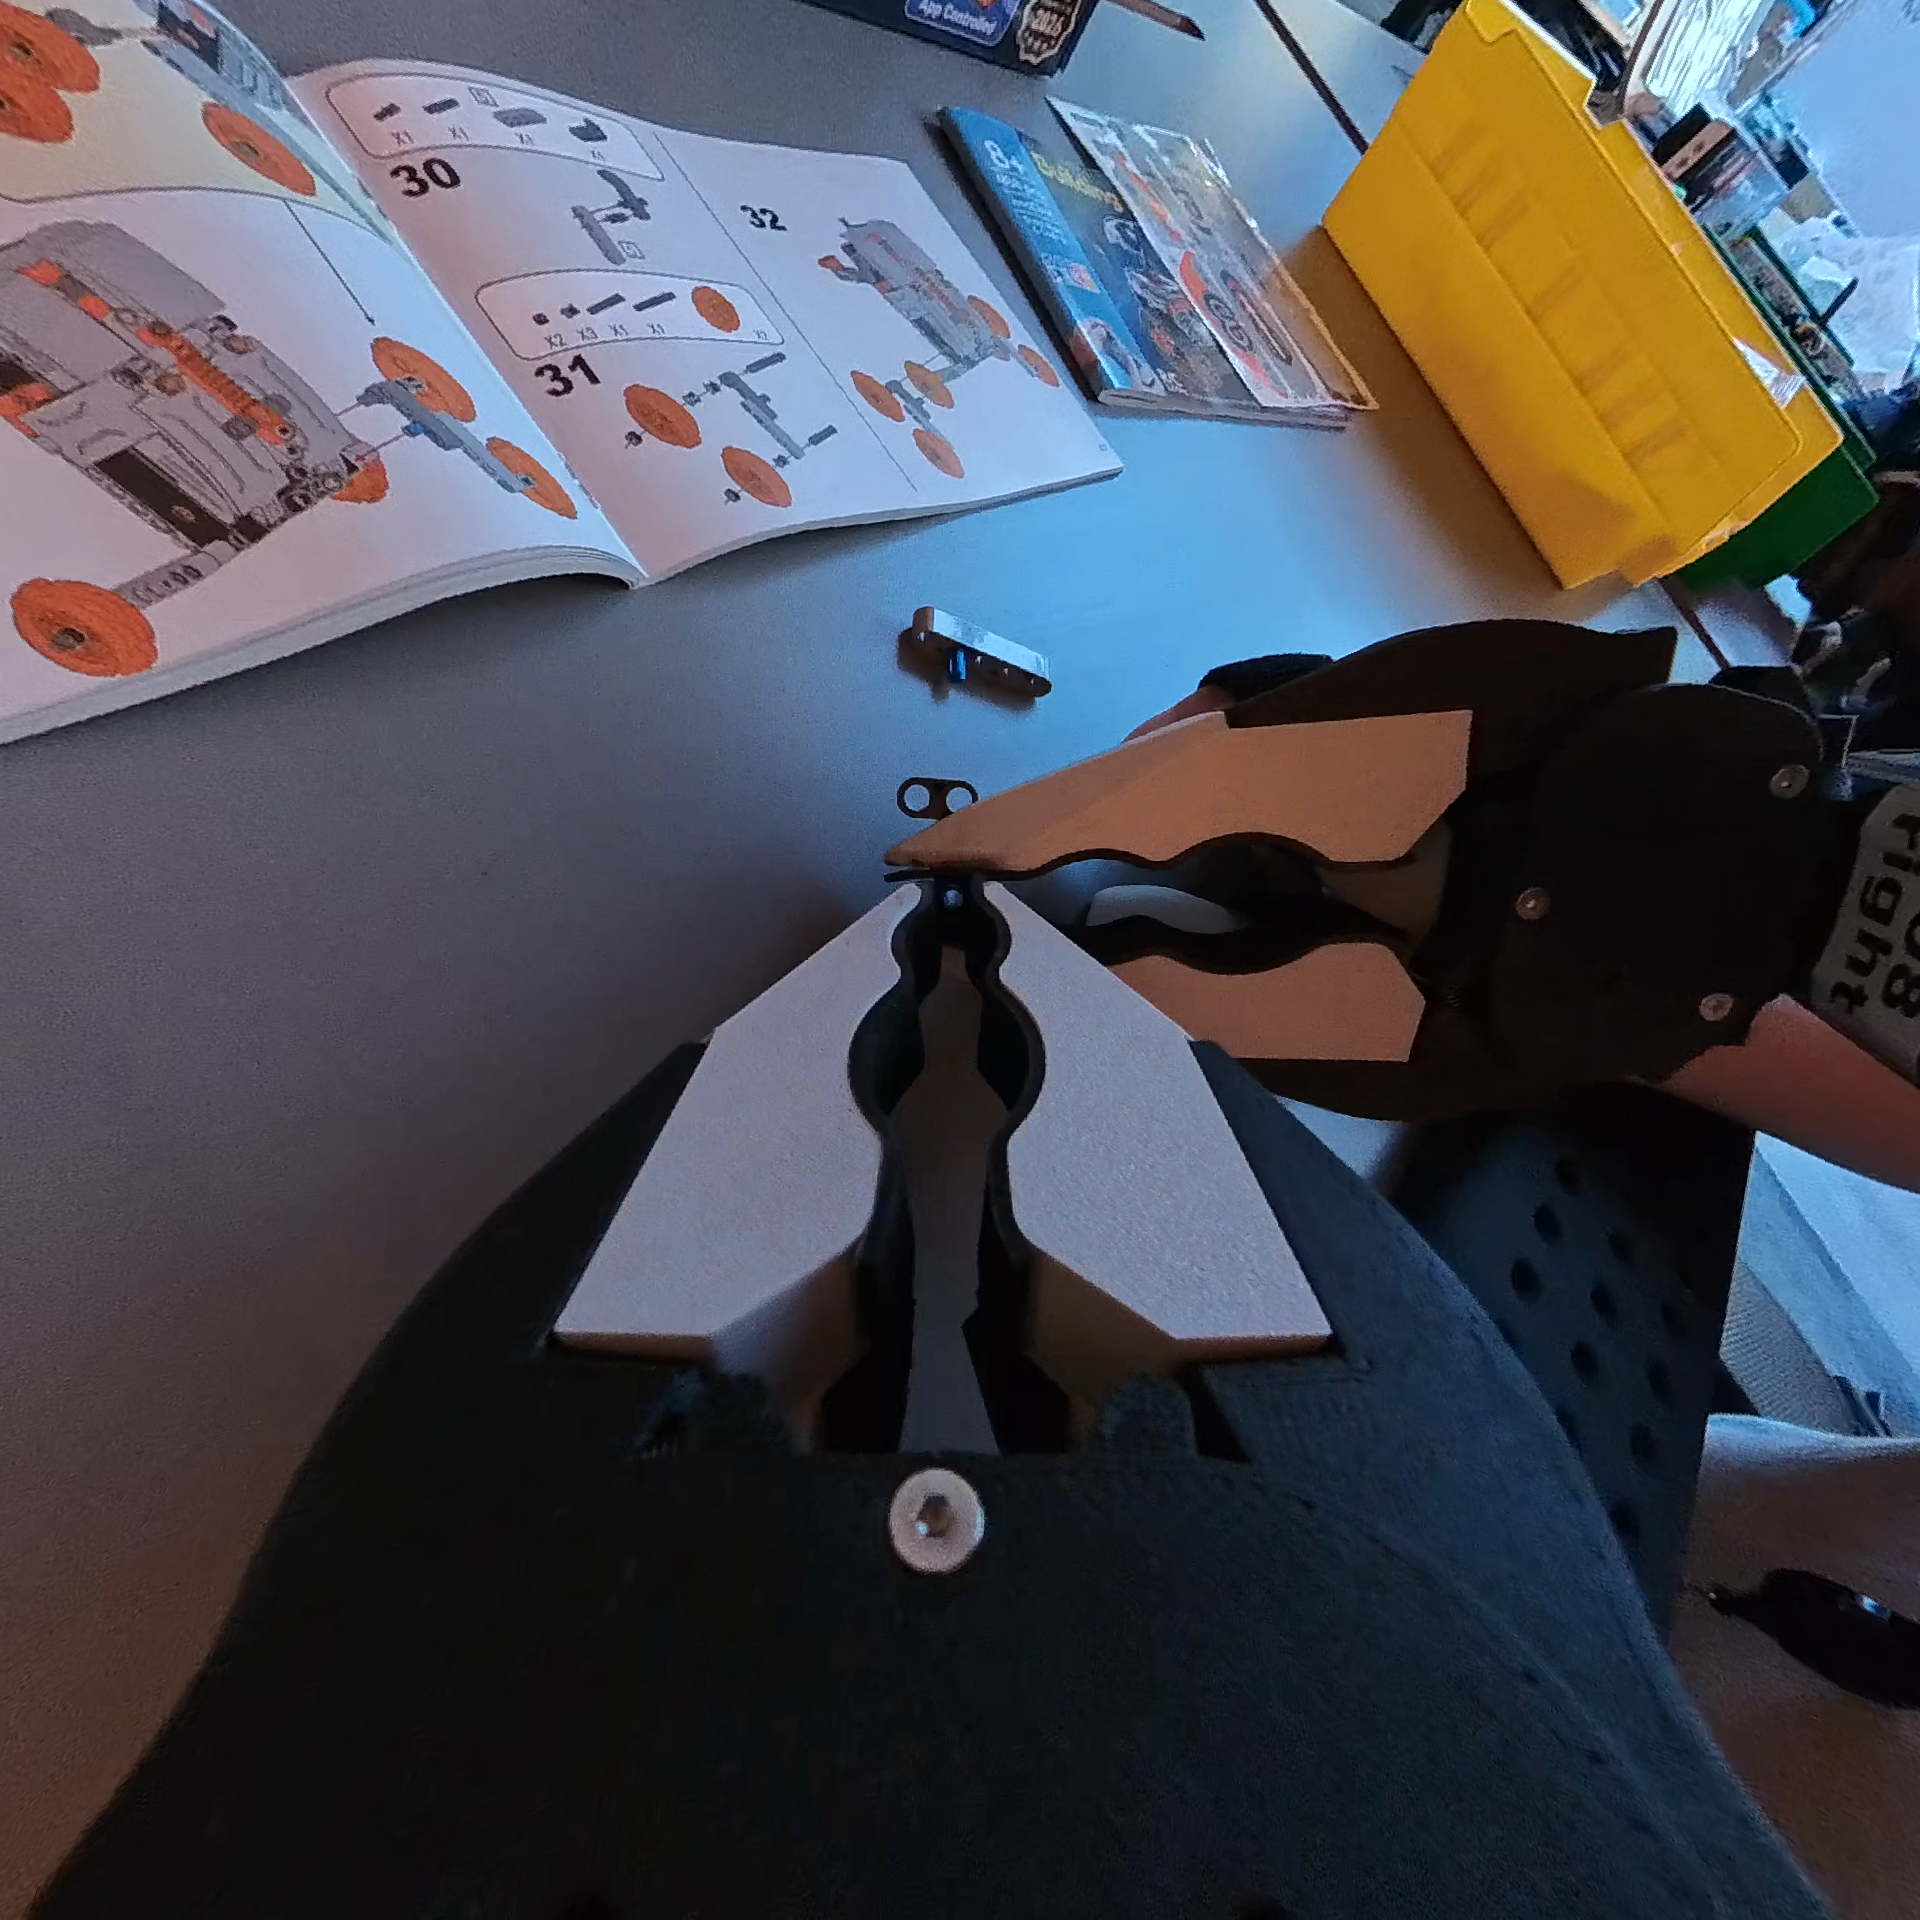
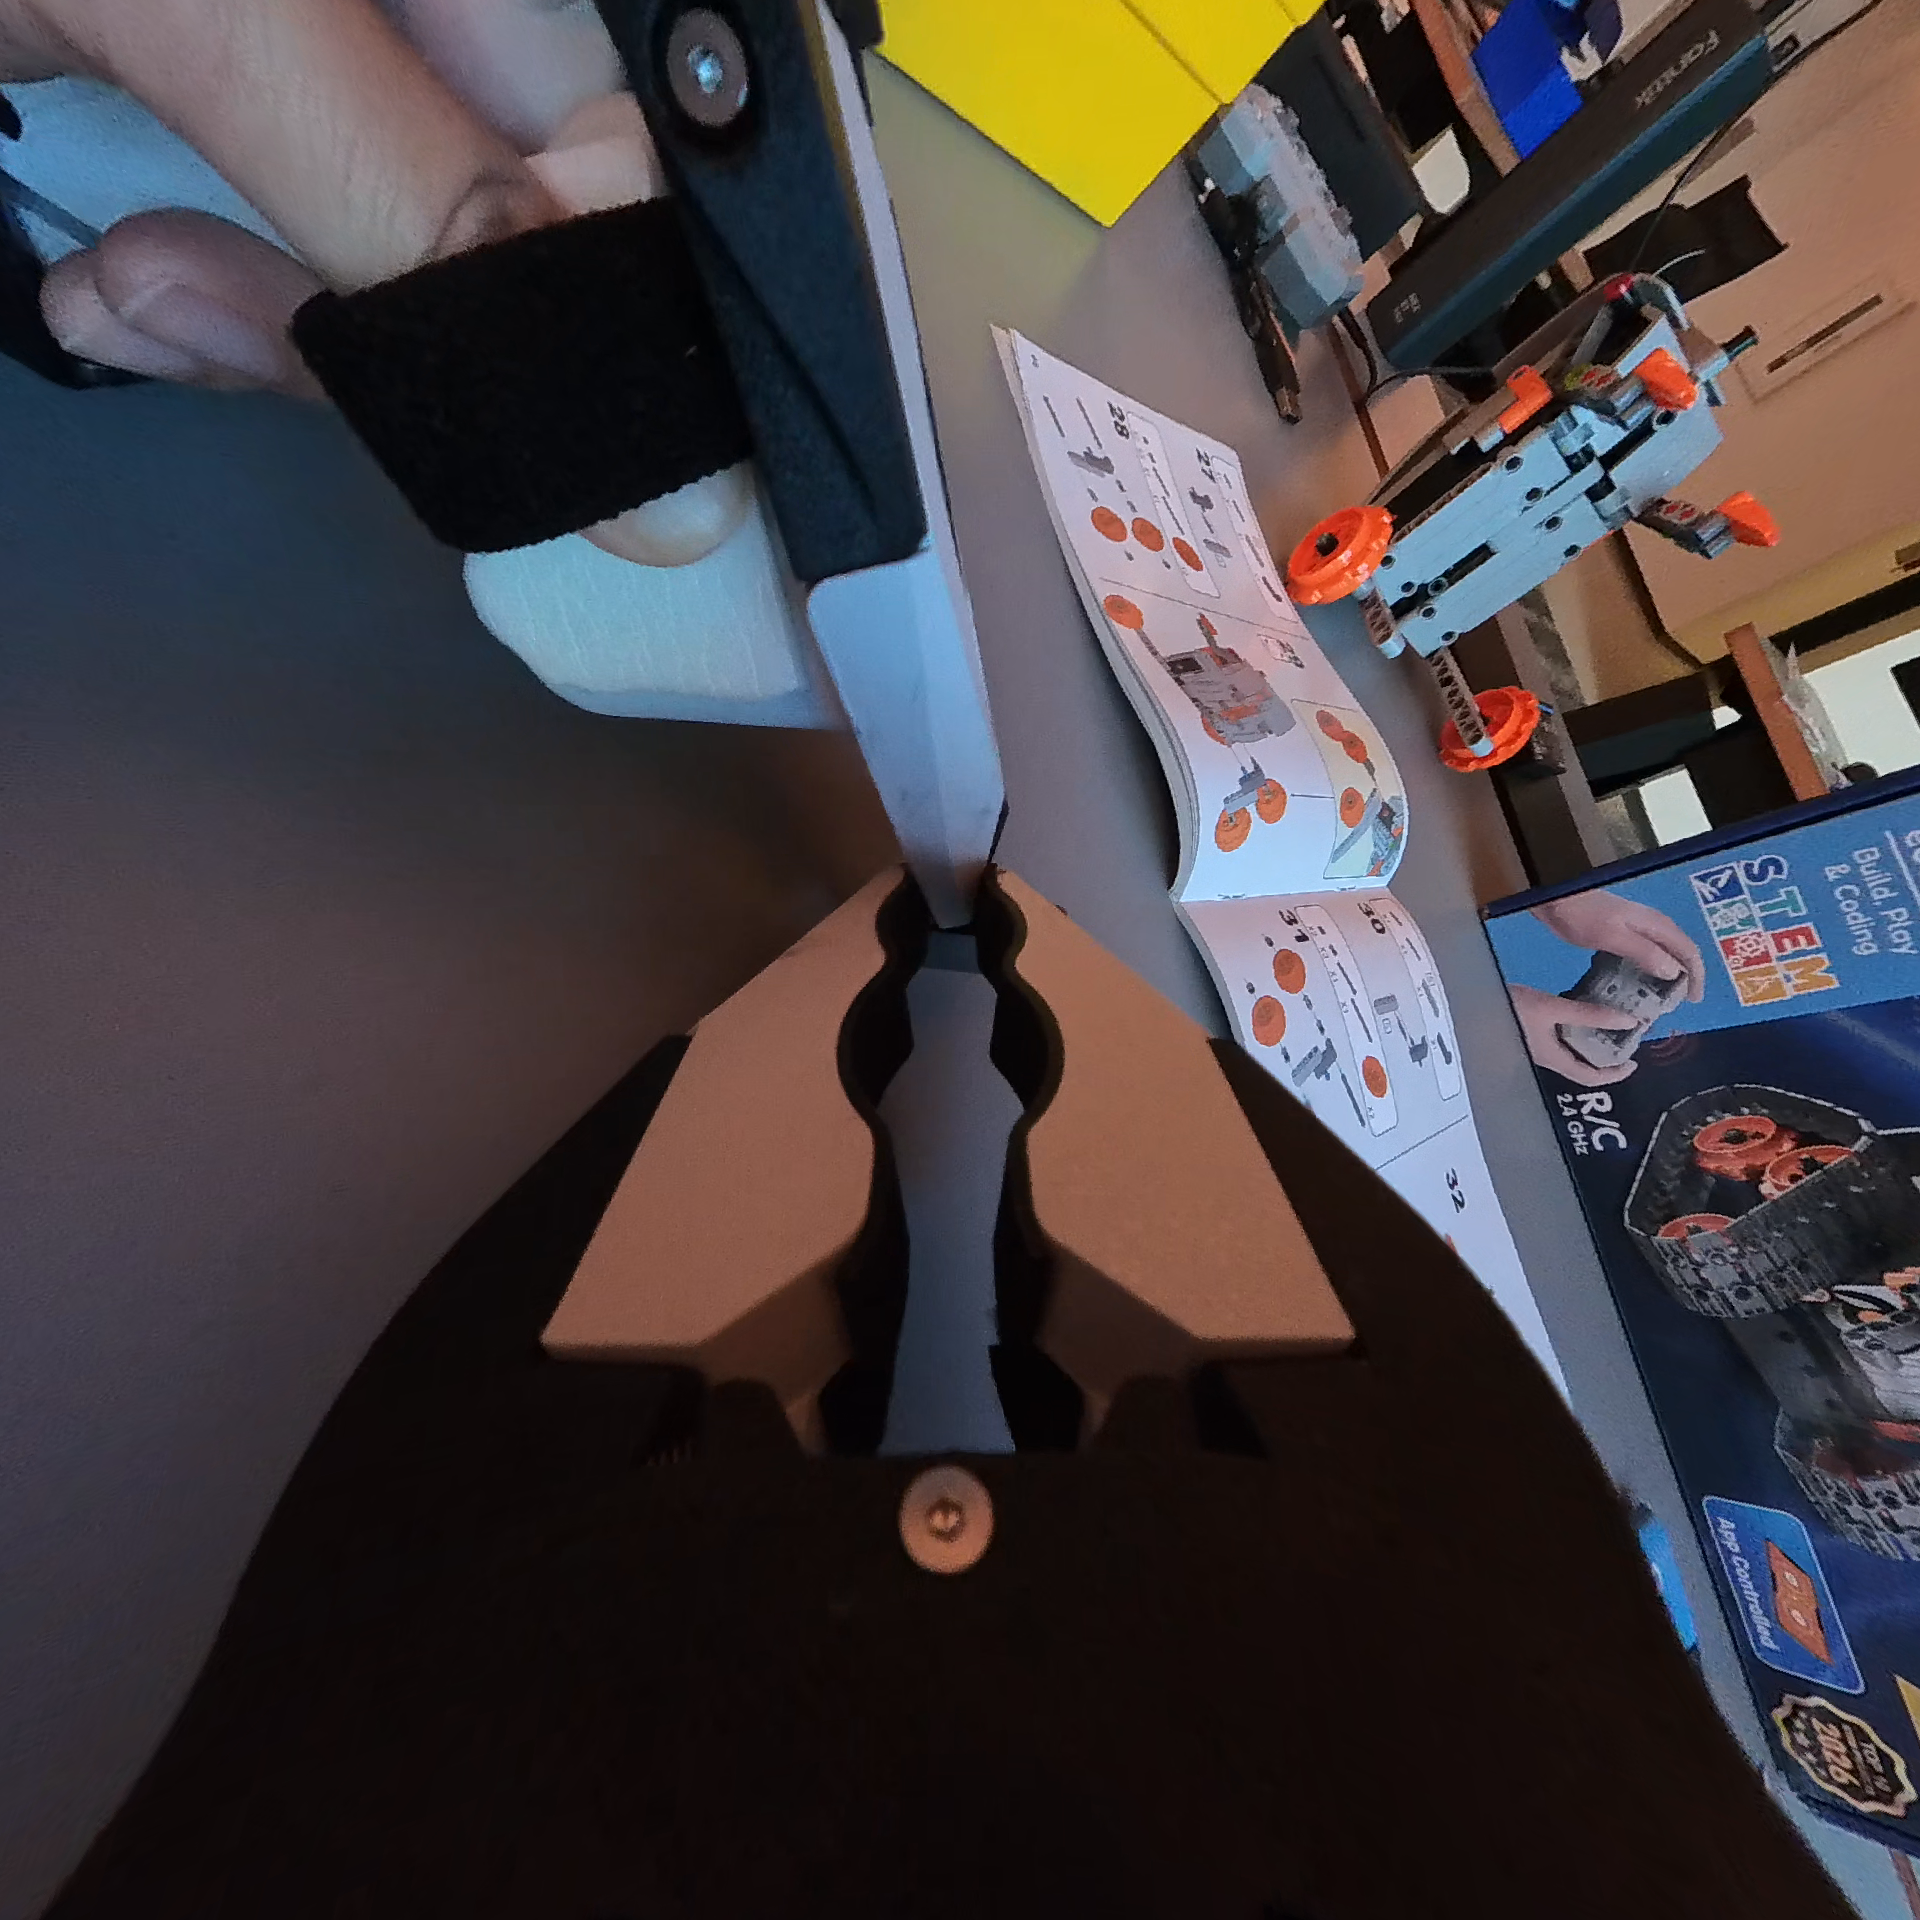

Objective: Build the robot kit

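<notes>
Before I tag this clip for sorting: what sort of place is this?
Probably a hobby or classroom workbench for building-block kits: an open instruction booklet, the kit's box and a half-built orange-wheeled model sit out.

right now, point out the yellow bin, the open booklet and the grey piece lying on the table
yellow bin (image 1: pixel 1558 312), left wrist view, on its side wall
open booklet (image 1: pixel 582 343), left wrist view, on the right page
grey piece (image 1: pixel 982 657), left wrist view, on its top face

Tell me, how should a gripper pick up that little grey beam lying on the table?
Grab the grey beam across its long thin sides, near the middle, coming down from above. It lies flat on the table, and a small blue pin sticks out of one side, so stay clear of that.
</notes>
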A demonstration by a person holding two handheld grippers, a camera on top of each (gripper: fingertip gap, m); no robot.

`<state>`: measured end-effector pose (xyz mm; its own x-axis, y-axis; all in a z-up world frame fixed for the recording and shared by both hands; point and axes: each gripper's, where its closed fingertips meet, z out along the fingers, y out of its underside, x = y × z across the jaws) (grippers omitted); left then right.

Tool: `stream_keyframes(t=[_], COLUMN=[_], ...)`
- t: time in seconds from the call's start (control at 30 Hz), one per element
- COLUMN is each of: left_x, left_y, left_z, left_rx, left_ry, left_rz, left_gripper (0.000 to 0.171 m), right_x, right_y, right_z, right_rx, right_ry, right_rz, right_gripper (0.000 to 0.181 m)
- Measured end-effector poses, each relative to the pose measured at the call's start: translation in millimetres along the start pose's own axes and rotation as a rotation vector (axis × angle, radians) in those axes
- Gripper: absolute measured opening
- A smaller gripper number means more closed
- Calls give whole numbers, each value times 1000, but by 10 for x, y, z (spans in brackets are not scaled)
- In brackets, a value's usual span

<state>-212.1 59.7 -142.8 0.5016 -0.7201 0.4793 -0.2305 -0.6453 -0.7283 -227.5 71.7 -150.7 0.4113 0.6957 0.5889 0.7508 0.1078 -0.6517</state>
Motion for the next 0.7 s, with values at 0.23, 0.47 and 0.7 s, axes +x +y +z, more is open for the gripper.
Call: stream_keyframes(t=[0.23, 0.47, 0.7], left_x=[13, 47, 204], left_y=[24, -51, -701], left_z=[-11, -48, -650], left_rx=[-8, 32, 531], left_ry=[30, 44, 452], left_rz=[-17, 46, -211], left_gripper=[0, 0, 1], right_x=[-30, 58, 540], right_y=[7, -84, -527], right_z=[-16, -98, -698], right_rx=[5, 68, 543], right_ry=[-26, -4, -431], right_rz=[1, -3, 838], right_gripper=[10, 10, 33])
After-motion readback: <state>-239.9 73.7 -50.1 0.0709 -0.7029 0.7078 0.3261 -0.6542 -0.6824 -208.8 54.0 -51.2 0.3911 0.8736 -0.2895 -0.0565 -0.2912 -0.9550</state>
